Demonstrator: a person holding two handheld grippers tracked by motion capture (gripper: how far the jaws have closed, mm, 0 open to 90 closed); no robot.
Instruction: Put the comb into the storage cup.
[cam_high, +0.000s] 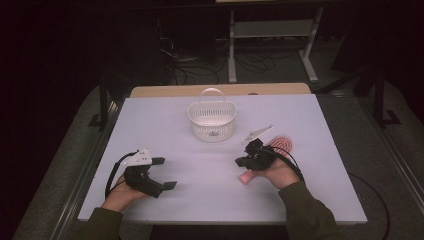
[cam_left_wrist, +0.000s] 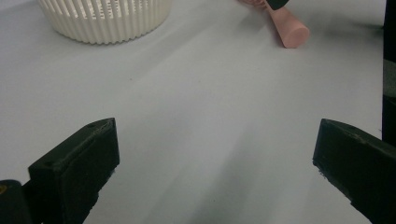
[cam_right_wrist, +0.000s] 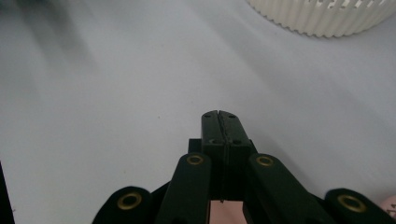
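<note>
Left gripper (cam_high: 166, 173): black two-jaw tool with a grey three-cornered plate, held in the left hand (cam_high: 121, 195) at the near-left of the white rectangular table top (cam_high: 165, 125). Jaws stand wide apart, nothing between them; in the left gripper view only bare table lies in the gap.

Right gripper (cam_high: 240, 162): black, in the right hand (cam_high: 280, 172) with a dark green sleeve (cam_high: 307, 212), near-right of centre, tips pointing left across the table. In the right gripper view the jaws (cam_right_wrist: 218, 122) are pressed flat together with no gap and nothing clamped at the tips.

Pink cylindrical handle (cam_high: 245, 177) lies on the table just under the right gripper's body, behind the closed tips; a pink patch shows below the linkage in the right gripper view. From the left gripper view its round flat end (cam_left_wrist: 295, 36) faces the camera. The handle runs back toward a pink ribbed round part (cam_high: 286, 142) just beyond the right hand. Cannot tell whether the gripper body touches the handle.

White thin flat piece (cam_high: 257, 133) lies on the table just past the right gripper.

Farther back, mid-table: white slotted plastic basket (cam_high: 212, 121), round, with an upright hoop handle, well apart from both grippers.
</note>
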